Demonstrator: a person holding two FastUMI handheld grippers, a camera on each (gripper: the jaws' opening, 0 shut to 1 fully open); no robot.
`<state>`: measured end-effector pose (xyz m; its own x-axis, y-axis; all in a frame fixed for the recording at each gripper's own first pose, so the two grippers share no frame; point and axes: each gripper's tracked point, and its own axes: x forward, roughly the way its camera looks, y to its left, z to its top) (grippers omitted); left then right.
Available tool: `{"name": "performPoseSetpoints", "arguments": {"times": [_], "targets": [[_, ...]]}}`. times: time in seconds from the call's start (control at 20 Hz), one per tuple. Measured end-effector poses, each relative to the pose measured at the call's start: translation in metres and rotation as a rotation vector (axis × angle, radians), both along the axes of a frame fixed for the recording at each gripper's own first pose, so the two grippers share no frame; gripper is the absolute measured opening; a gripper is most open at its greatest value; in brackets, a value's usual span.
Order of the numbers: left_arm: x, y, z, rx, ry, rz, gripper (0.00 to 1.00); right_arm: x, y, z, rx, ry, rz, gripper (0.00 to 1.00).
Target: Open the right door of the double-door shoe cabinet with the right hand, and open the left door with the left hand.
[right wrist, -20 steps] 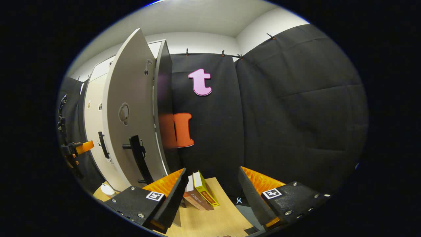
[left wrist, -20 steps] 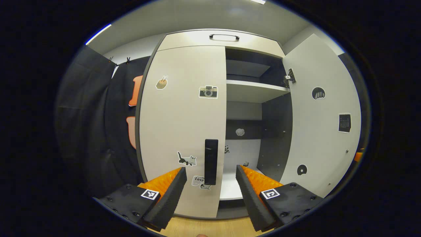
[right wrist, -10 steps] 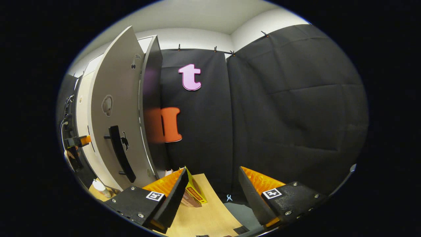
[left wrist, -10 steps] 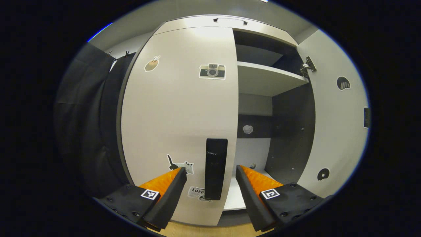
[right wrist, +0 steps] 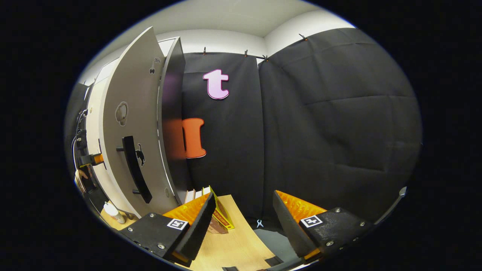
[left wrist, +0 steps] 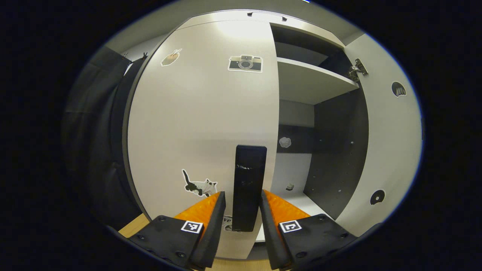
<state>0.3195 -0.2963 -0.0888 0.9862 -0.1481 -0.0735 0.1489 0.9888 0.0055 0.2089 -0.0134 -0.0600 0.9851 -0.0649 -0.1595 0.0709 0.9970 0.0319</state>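
Observation:
The left door (left wrist: 199,113) of the pale shoe cabinet stands shut, with stickers on it. Its black vertical handle (left wrist: 248,180) rises between the fingers of my left gripper (left wrist: 243,194). The right finger meets the handle's edge, while a thin strip of door shows between the handle and the left finger. The right door (left wrist: 391,143) is swung wide open, baring the shelf (left wrist: 312,81). In the right gripper view that door (right wrist: 128,94) and its black handle (right wrist: 133,169) are off to the left. My right gripper (right wrist: 244,195) is open and holds nothing, facing the black cloth wall.
Several books (right wrist: 220,214) lean on the wooden surface (right wrist: 233,244) beside the cabinet's side panel. A small white bottle (right wrist: 111,209) stands below the open door. At the far left of the right gripper view are the other gripper (right wrist: 94,159) and a hand (right wrist: 80,176).
My left gripper has moved in on the left door's handle and its fingers have narrowed around it. The right gripper has drifted a little away from the open right door.

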Motion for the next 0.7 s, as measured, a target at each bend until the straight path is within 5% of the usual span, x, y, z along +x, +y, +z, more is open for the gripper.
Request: {"name": "performPoseSetpoints", "arguments": {"times": [0.1,0.25,0.5,0.7], "targets": [[-0.003,0.0,0.0,0.016,-0.002,-0.001,0.41,0.0,0.002,0.001,0.002,-0.004,0.005,0.93],[-0.001,0.0,-0.002,0.07,0.022,0.029,0.38,-0.002,0.003,0.001,0.004,-0.006,0.006,0.93],[-0.007,0.002,-0.003,0.032,0.042,-0.002,0.19,-0.004,0.008,0.005,0.025,-0.018,0.01,0.93],[-0.014,0.004,-0.003,0.025,0.031,-0.035,0.14,-0.007,0.016,0.009,0.033,-0.036,0.024,0.93]]}}
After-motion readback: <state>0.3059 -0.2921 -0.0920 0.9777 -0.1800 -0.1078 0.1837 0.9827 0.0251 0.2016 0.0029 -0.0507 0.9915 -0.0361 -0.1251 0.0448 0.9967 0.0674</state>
